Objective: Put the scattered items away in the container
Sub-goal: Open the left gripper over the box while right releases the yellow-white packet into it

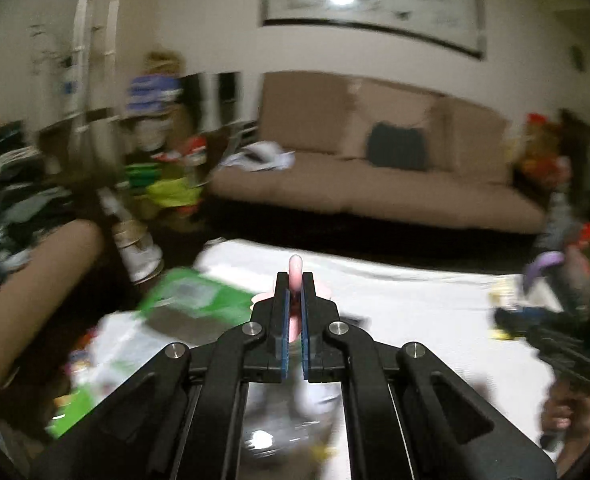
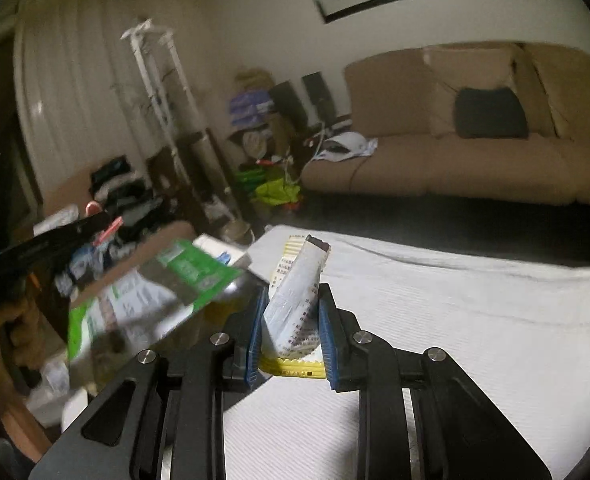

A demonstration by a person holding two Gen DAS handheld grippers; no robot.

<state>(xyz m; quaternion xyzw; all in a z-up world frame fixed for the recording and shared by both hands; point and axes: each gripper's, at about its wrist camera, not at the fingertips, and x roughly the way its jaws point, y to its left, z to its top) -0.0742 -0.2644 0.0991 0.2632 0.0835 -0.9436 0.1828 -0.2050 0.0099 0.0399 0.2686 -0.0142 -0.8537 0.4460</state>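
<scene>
Here, left claw point(image 1: 294, 280) pinching pink item point(image 1: 295, 266), right claw point(image 2: 291, 300) gripping packet point(image 2: 295, 304)

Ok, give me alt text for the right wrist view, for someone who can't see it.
The right gripper has its jaws shut on a crumpled white and yellow packet, held above a white cloth. To the left, a blurred green pouch and the left gripper; behind, a tan sofa.

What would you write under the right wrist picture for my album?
The right gripper pinches a white and yellow snack packet above the white cloth.
</scene>
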